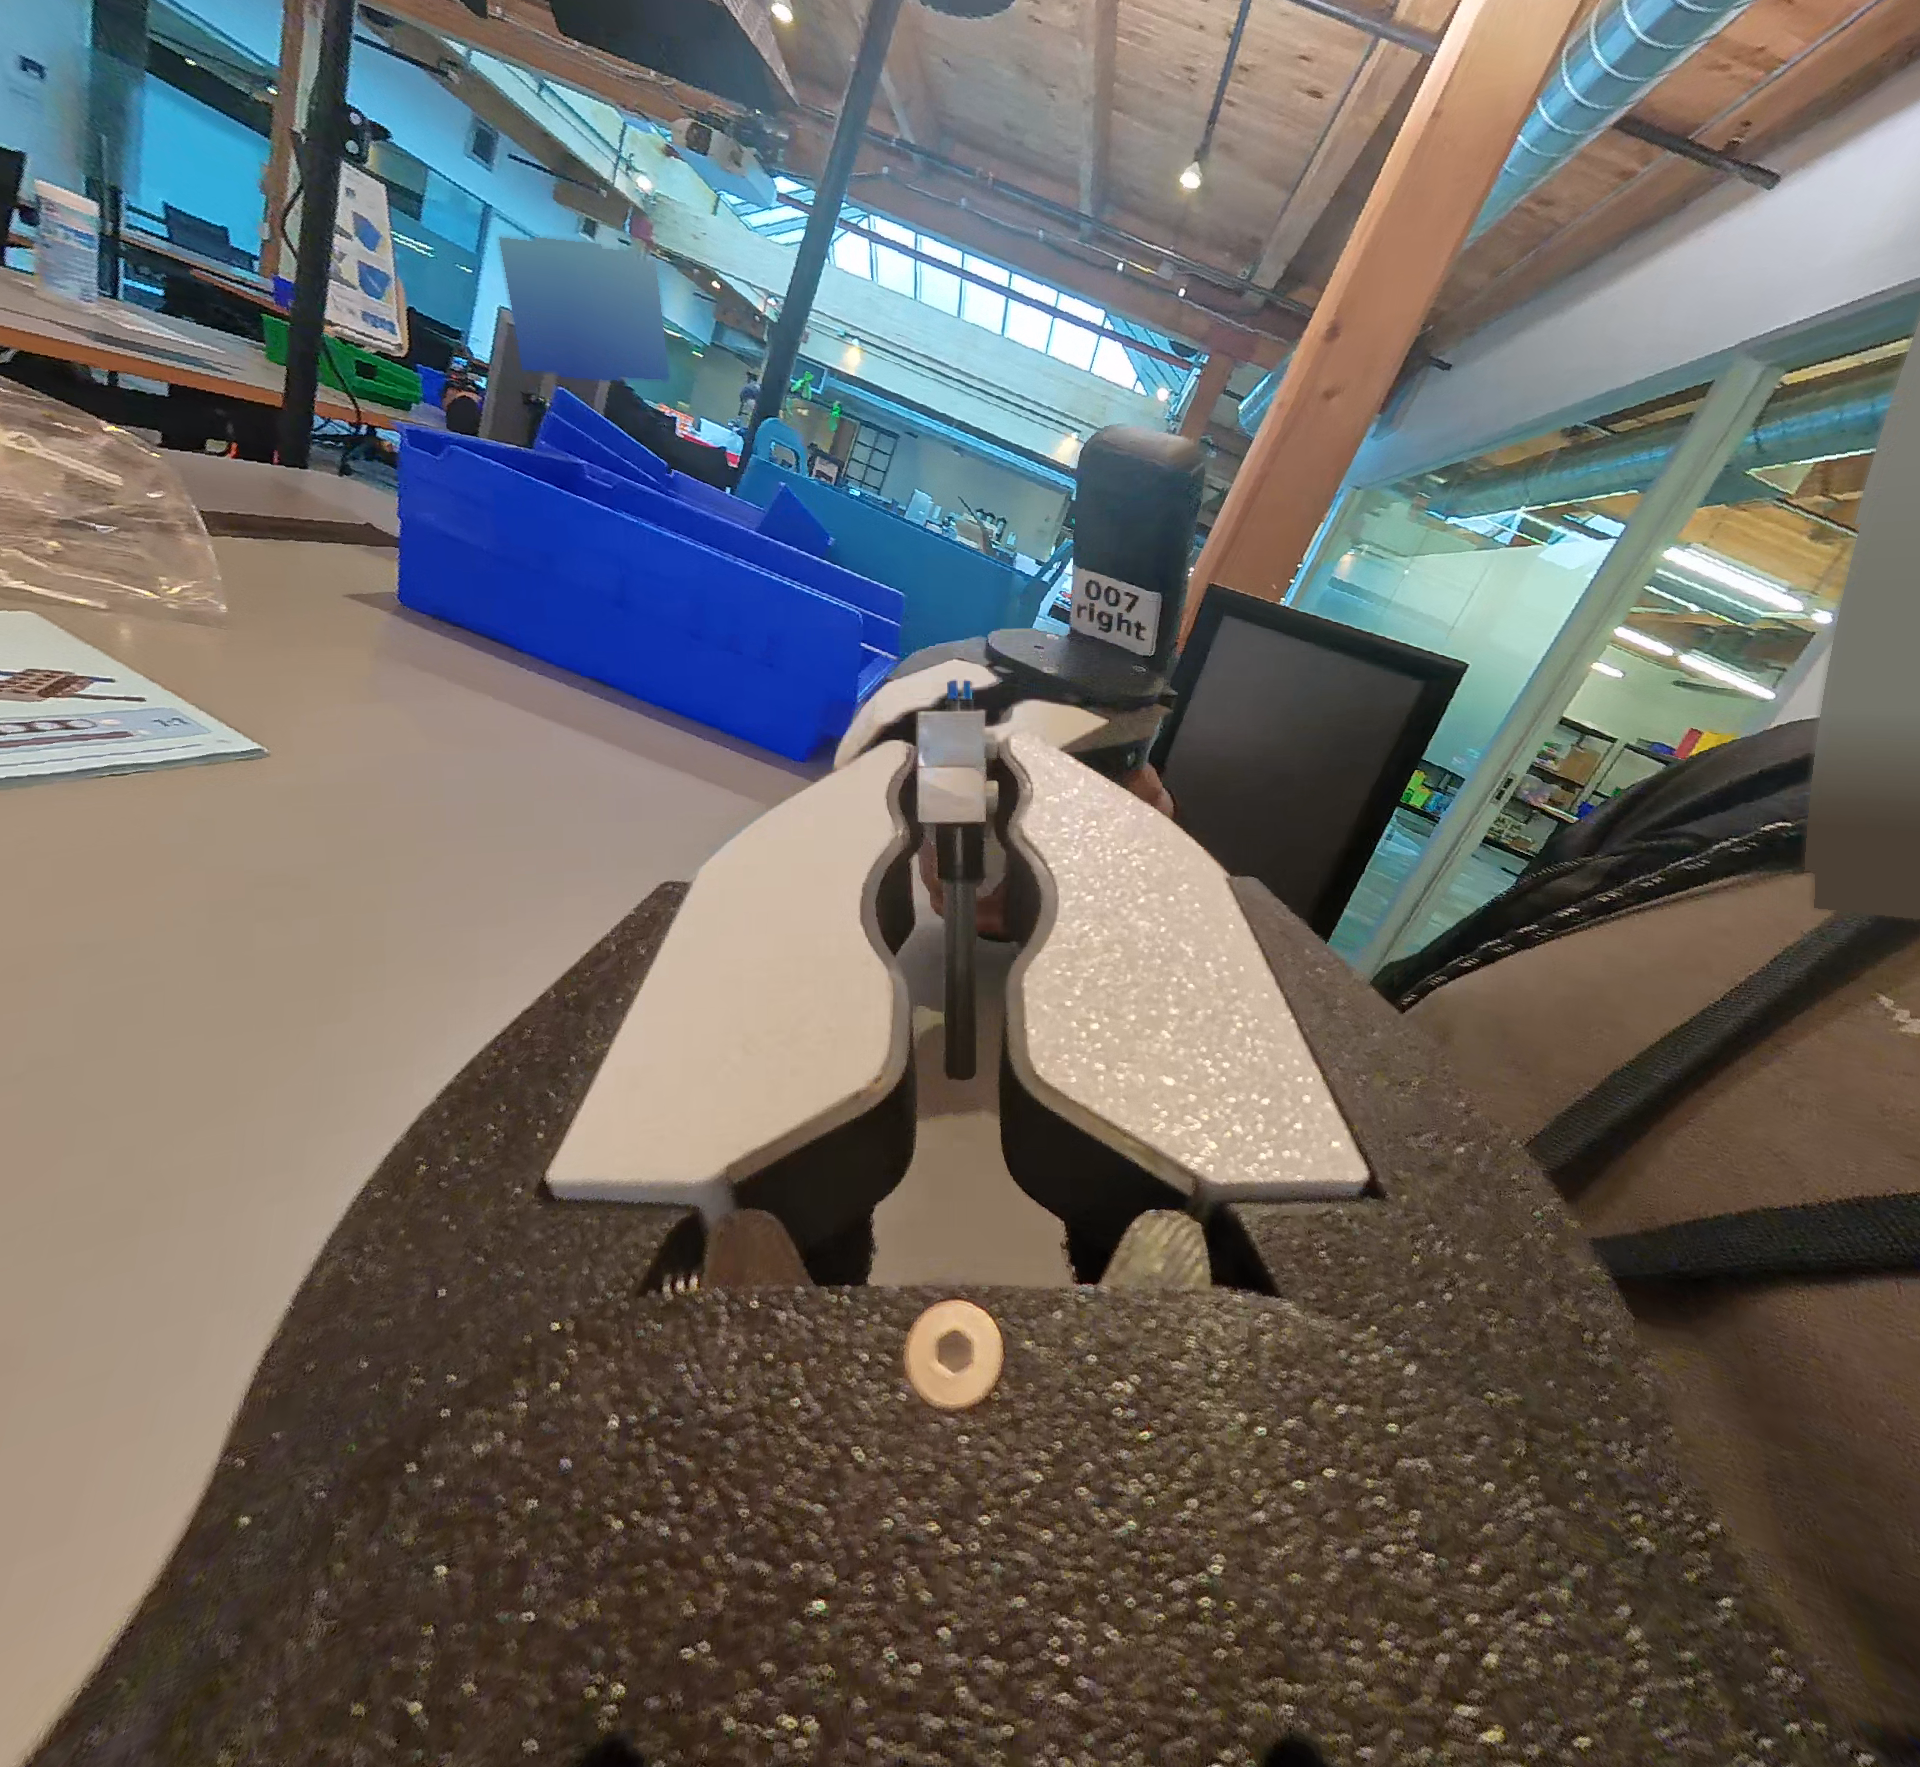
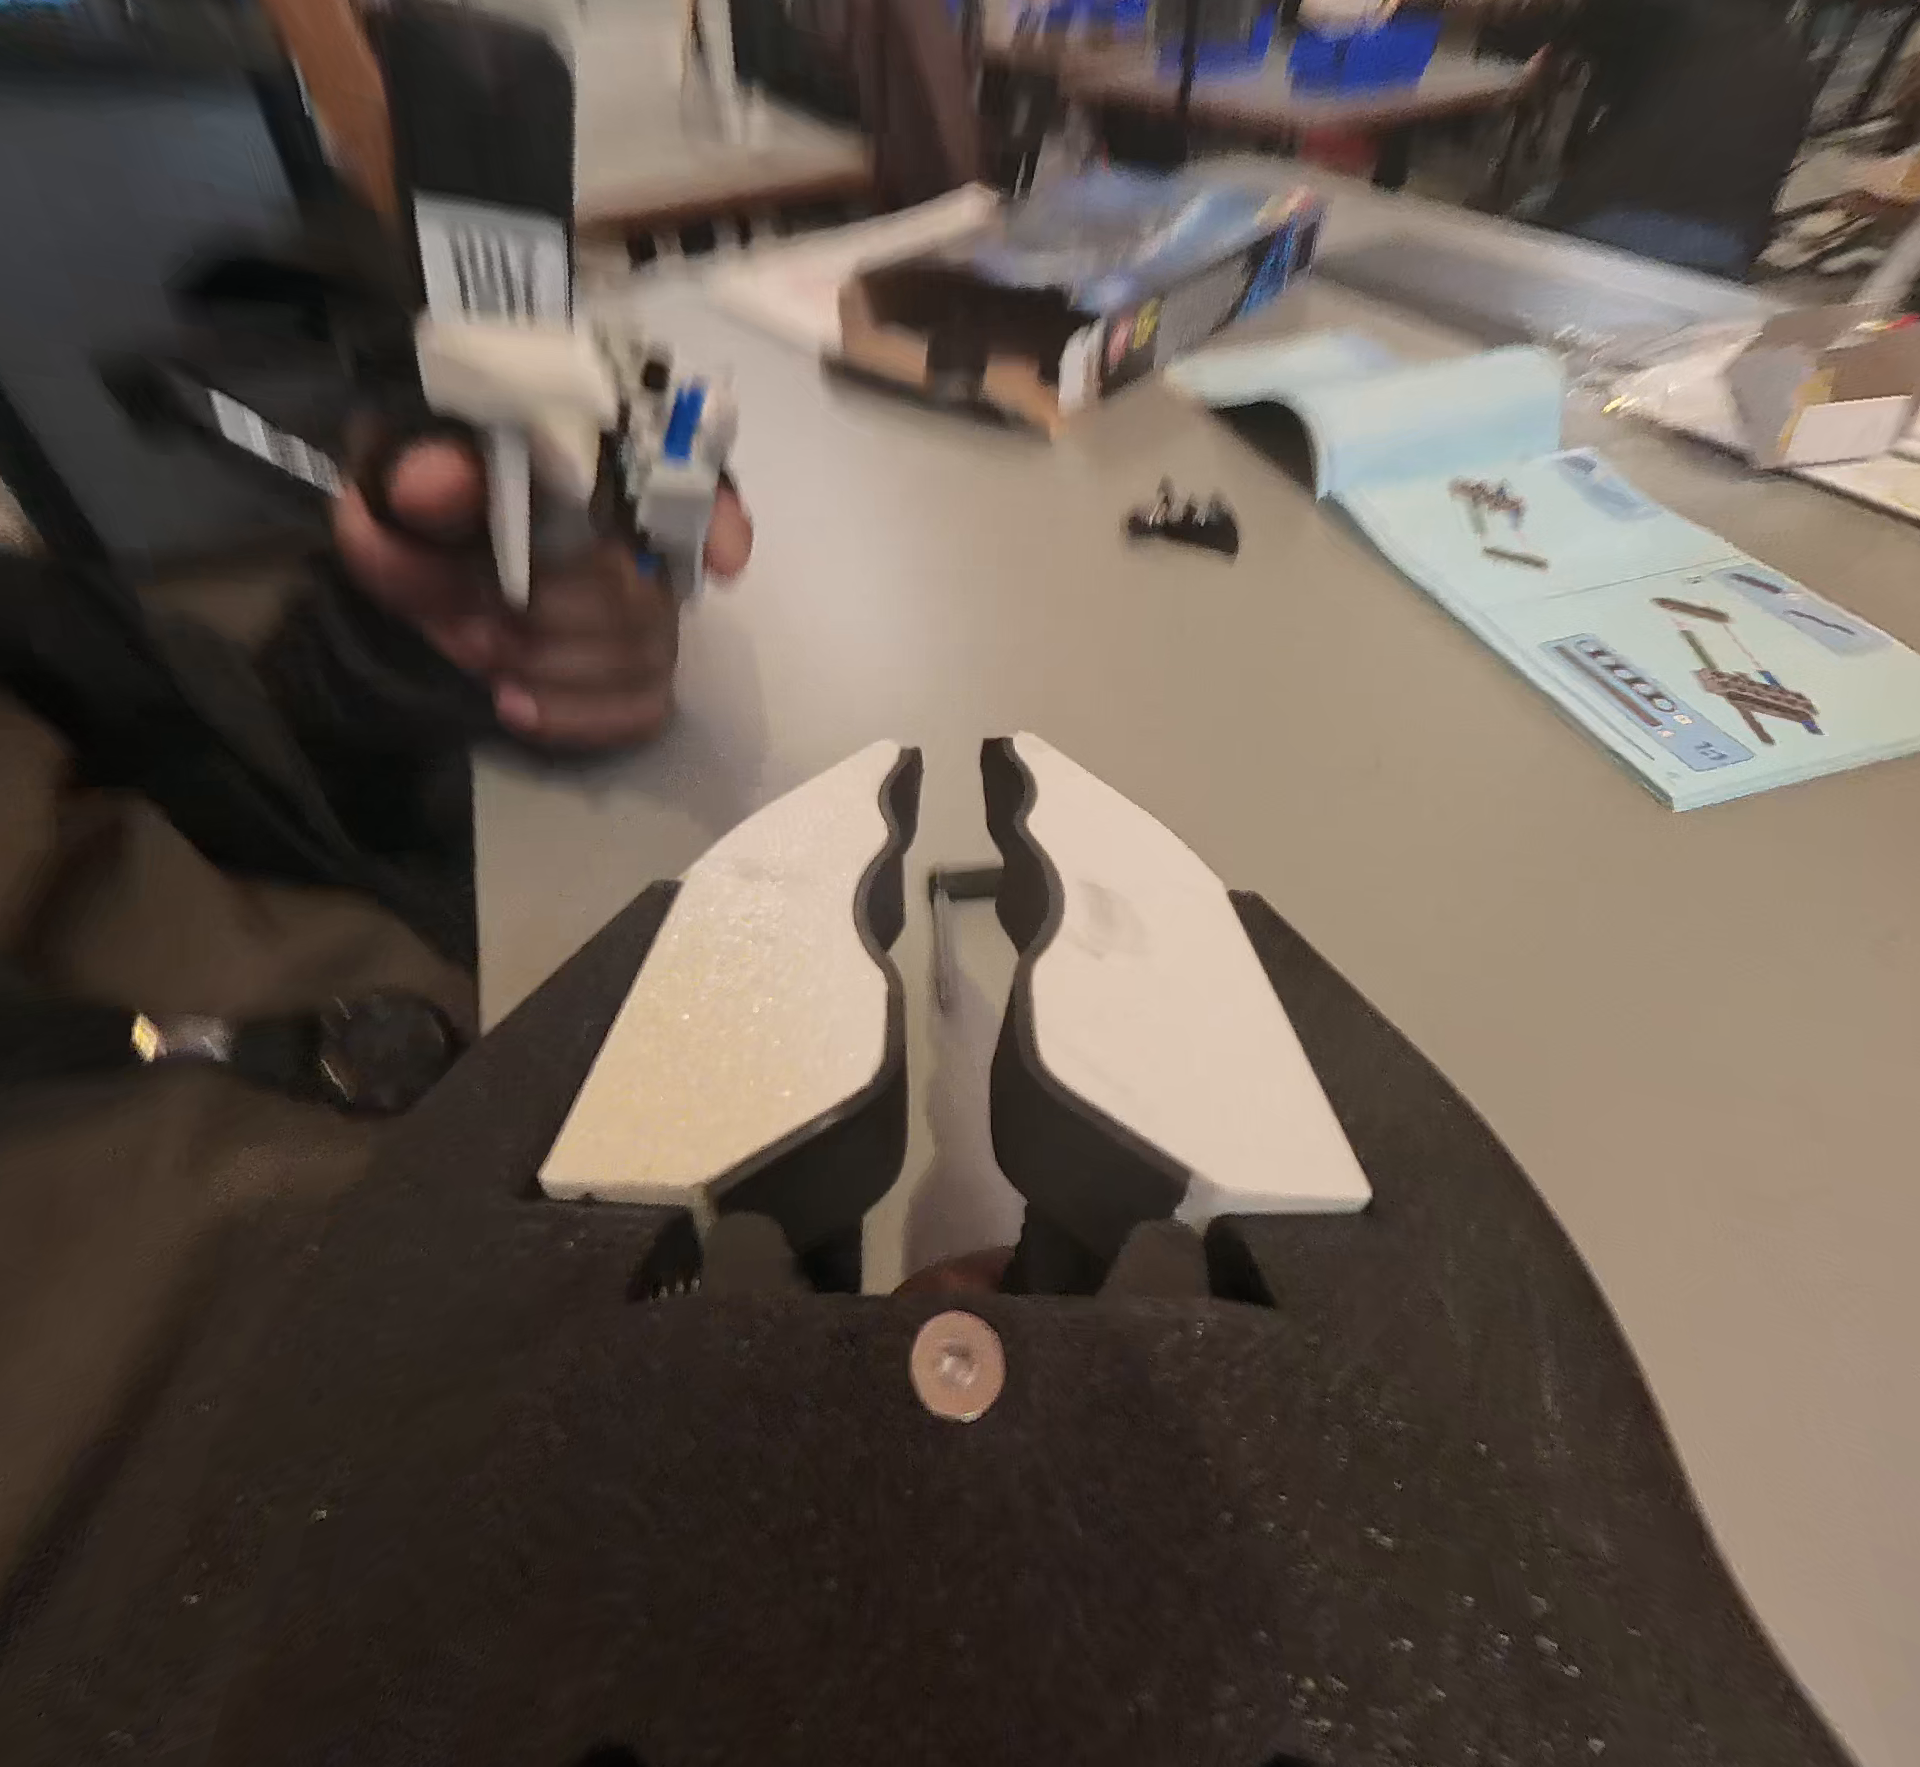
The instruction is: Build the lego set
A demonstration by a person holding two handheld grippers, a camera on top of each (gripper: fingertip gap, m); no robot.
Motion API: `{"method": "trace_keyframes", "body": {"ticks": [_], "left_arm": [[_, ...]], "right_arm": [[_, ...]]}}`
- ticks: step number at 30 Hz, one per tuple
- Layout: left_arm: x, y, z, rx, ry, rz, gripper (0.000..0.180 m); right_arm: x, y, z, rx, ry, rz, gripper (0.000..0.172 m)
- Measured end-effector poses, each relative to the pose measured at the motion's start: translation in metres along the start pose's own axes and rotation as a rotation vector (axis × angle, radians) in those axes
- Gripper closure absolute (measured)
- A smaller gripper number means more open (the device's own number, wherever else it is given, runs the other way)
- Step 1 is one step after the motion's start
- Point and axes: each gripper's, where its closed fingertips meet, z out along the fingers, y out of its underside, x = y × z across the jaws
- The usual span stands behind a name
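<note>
In the left wrist view my left gripper (image 1: pixel 951 761) is shut on a small grey brick assembly (image 1: pixel 948 782). A black axle (image 1: pixel 961 969) hangs from it between the fingers, and blue pins (image 1: pixel 958 691) stick out at its far end. The right gripper (image 1: pixel 1081 678) is close behind it. The right wrist view is blurred. My right gripper (image 2: pixel 951 751) is open above the grey table (image 2: pixel 1247 886), with bare table showing between its fingertips. A small dark piece (image 2: pixel 961 886) shows in the gap lower down. At upper left is the left gripper (image 2: pixel 540 408) with the grey and blue assembly (image 2: pixel 681 470).
An open instruction booklet (image 2: pixel 1558 554) lies to the right, with small black parts (image 2: pixel 1184 522) and an opened box (image 2: pixel 1081 294) beyond. Blue bins (image 1: pixel 623 564), a clear plastic bag (image 1: pixel 83 512) and a dark monitor (image 1: pixel 1299 761) stand around the table. A hand (image 2: pixel 561 637) grips the left gripper.
</note>
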Motion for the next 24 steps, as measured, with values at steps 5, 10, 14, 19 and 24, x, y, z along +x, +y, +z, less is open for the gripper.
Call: {"method": "trace_keyframes", "body": {"ticks": [5,10,14,19,24], "left_arm": [[0.000,0.000,0.000,0.000,-0.007,0.008,0.168],[0.000,0.003,0.002,-0.018,-0.009,0.018,0.168],[0.000,0.003,0.002,-0.018,-0.010,0.020,0.169],[0.001,0.002,0.001,-0.015,-0.010,0.023,0.168],[0.001,0.003,0.002,-0.015,-0.009,0.024,0.168]], "right_arm": [[-0.001,0.035,0.009,-0.338,-0.040,-0.182,0.156],[-0.013,0.059,0.018,-0.475,-0.112,-0.162,0.154],[-0.008,0.073,0.032,-0.535,-0.085,-0.123,0.153],[0.000,0.083,0.029,-0.653,-0.044,-0.159,0.169],[0.009,0.084,0.017,-0.724,-0.017,-0.214,0.169]]}}
